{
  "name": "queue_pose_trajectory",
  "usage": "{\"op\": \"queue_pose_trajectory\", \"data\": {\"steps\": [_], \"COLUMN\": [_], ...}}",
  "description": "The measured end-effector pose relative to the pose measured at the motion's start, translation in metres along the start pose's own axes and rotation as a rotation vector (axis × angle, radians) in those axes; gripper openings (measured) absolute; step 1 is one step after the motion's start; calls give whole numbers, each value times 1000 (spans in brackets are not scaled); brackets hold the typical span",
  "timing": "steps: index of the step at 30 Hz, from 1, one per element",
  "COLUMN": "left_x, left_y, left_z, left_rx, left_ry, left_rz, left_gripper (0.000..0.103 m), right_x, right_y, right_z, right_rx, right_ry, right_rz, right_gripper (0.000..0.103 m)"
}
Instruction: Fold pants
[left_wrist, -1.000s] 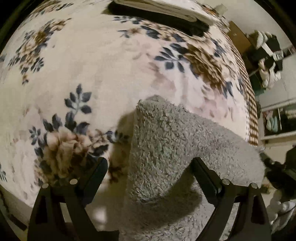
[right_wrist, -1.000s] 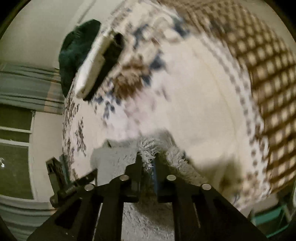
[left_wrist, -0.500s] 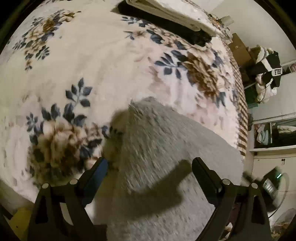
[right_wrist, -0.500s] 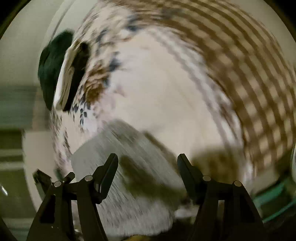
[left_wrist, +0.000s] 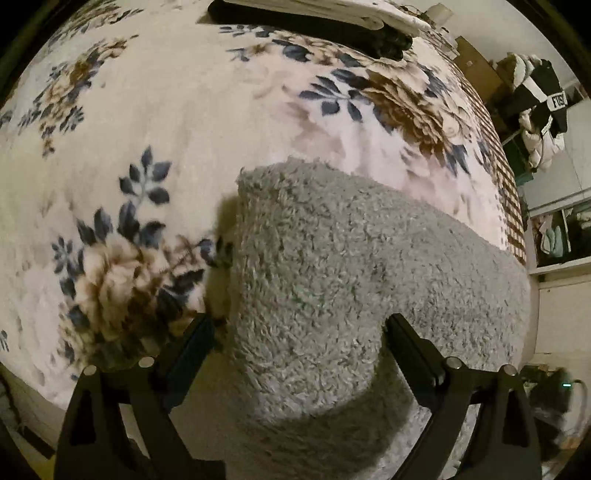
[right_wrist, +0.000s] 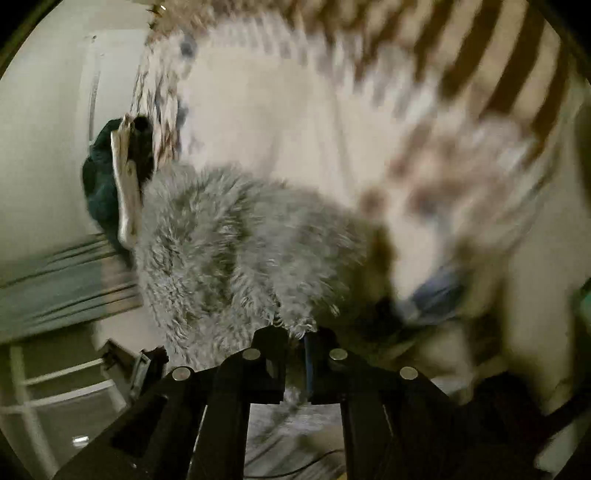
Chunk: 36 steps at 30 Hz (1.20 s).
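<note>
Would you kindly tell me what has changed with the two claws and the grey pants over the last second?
The right claw let go of the fluffy grey pants, opened wide, shifted along the fabric, and has just closed on its fuzzy edge again. The left claw stayed open astride the pants, and the floral blanket lies unchanged.

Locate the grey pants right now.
In the left wrist view the pants lie on the floral blanket, lower centre-right, running between the open left tool; the folded stack sits beyond.
</note>
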<state>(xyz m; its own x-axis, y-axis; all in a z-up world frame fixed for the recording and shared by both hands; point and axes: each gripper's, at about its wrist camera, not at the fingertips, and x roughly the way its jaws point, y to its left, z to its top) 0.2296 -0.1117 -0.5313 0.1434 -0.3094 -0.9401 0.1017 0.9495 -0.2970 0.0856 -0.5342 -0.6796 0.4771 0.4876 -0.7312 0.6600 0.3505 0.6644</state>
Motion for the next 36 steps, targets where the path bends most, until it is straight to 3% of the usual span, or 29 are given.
{"op": "queue_pose_trajectory", "data": {"steps": [2,6,7,9,10,11,13,19,23,25,27,31,36], "left_x": [4,6,6,1,-3,-10,-22,-29,-17,-17,-15,5,18], "left_y": [-1,-10,-11,-12,-11,-10,-8,3,17,15,13,21,37], "left_z": [1,-3,-4,-7,-8,-11,-19,-52,-59,-54,-48,-41,-39], "left_rx": [-5,4,6,5,3,6,19,39,-15,-14,2,-10,-50], "left_ry": [12,33,39,48,51,53,44,56,81,59,33,50,73], "left_rz": [-23,-42,-42,-50,-52,-51,-48,7,13,24,39,25,-72], "left_gripper": [101,101,101,101,101,101,100,100,101,101,101,103,103], "right_x": [-23,-19,-9,1,1,-1,-10,-38,-21,4,38,88,105], "right_y": [0,0,5,12,18,20,29,54,111,148,168,156,140], "right_z": [1,-3,-8,-14,-17,-19,-25,-32,-19,-19,-19,-4,15], "right_rx": [-36,-116,-167,-221,-242,-252,-262,-203,-342,-489,-593,-571,-528], "right_ry": [-58,52,121,180,180,175,142,24,-20,-34,-49,-12,55], "right_rz": [-106,-281,-322,-385,-402,-406,-393,-289,-225,-253,-362,-447,-410], "right_gripper": [6,7,7,13,25,44,60,65,65,65,65,65,74]}}
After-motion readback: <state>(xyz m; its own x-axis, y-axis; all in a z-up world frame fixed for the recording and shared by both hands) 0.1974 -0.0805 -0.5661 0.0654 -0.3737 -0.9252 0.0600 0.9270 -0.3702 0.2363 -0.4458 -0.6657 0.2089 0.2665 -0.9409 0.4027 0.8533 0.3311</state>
